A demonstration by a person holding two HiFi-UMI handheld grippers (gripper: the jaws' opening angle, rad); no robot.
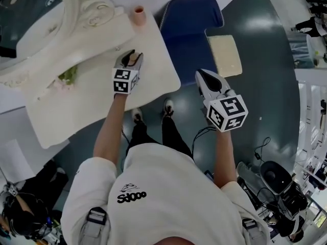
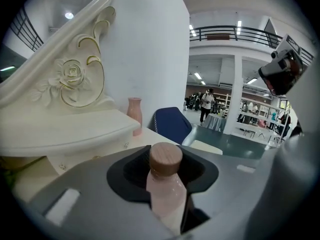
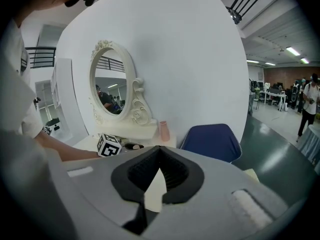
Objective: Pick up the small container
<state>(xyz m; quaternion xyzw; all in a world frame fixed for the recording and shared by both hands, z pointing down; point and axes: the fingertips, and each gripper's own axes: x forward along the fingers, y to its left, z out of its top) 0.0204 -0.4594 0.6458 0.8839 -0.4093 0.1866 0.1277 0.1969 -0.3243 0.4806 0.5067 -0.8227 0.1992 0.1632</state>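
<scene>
The small container [image 2: 167, 185] is a pale pink bottle with a round wooden cap. It stands upright between the jaws of my left gripper [image 2: 165, 160], whose pads press on its body. In the head view that left gripper [image 1: 131, 55] is over the right part of the white vanity table [image 1: 158, 68], and the container's cap [image 1: 134, 58] shows between its jaws. Whether the bottle rests on the table I cannot tell. My right gripper [image 1: 201, 75] hangs off the table's right edge above the floor, its jaws [image 3: 159, 150] together at the tips with nothing in them.
An ornate cream mirror [image 3: 112, 83] stands at the back of the table. A pink vase [image 1: 138, 15] is at the table's far right corner. A blue chair [image 1: 191, 15] and a cream cushion [image 1: 225, 55] stand right of the table. A person's legs are by the front edge.
</scene>
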